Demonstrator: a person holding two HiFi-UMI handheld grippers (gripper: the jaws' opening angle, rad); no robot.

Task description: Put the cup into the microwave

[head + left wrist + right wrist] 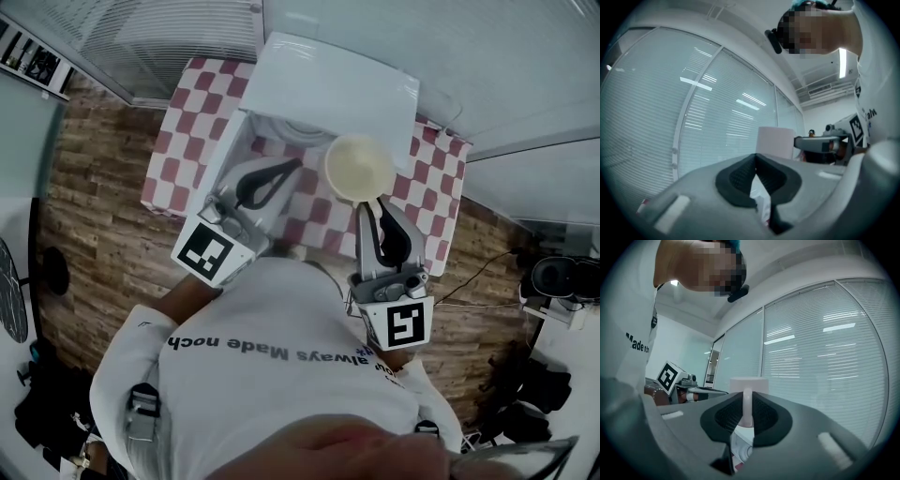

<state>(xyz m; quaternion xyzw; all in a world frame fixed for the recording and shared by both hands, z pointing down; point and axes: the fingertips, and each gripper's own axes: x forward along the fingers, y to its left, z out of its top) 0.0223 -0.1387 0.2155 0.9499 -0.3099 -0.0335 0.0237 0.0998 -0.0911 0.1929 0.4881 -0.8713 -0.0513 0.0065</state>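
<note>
In the head view a cream cup [358,166] hangs in front of the white microwave [328,84], above the checkered table. My right gripper [369,202] is shut on the cup's handle. The right gripper view shows that handle [747,409] pinched between the black pads, with the cup body [749,384] beyond. To the cup's left, my left gripper [296,166] is shut on nothing, its tips meeting in the left gripper view [756,157]. From that view the cup [775,141] shows behind the jaws. The microwave door [222,155] stands open to the left.
The red-and-white checkered tablecloth [178,150] covers a small table on a wooden floor [94,234]. Glass walls with blinds [187,37] stand behind the microwave. Dark equipment and cables [553,281] lie on the floor at the right.
</note>
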